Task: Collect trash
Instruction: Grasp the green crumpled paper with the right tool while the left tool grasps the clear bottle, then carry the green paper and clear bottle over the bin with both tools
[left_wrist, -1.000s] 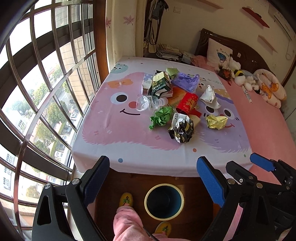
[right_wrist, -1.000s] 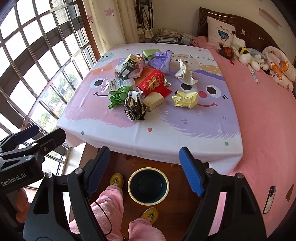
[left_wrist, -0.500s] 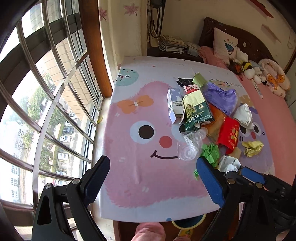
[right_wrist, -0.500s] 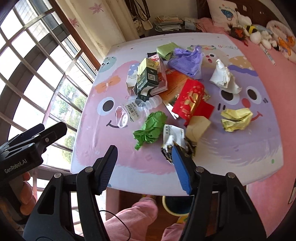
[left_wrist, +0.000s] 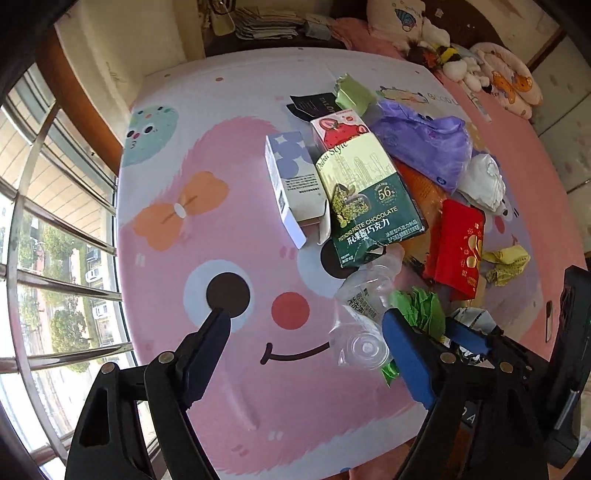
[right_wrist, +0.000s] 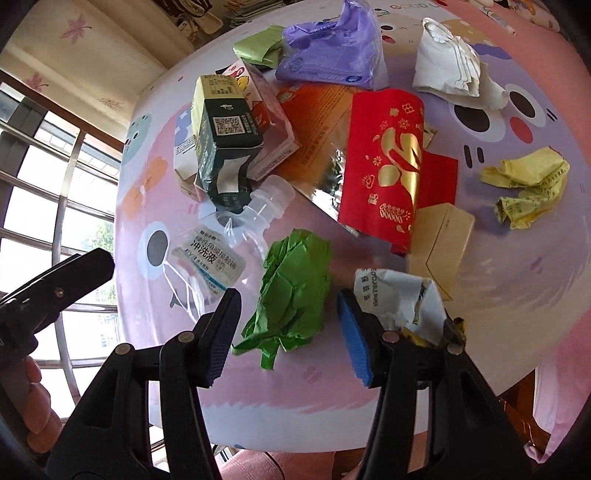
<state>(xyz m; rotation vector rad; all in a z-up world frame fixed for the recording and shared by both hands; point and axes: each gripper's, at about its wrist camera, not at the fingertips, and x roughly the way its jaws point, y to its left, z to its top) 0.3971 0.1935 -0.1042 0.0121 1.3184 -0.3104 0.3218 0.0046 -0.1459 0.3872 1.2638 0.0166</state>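
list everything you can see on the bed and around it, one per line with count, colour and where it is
crumpled paper ball: one, green, between the right jaws, untouched
plastic bottle: one, clear, left of the green ball
chocolate carton: one, dark green, mid-pile
small box: one, white and blue, left of the carton
red envelope: one, red and gold, centre
plastic bag: one, purple, far side
crumpled wrapper: one, yellow, right
bedsheet: one, pink cartoon
left gripper: jaws open, just narrowing
right gripper: jaws open, just narrowing
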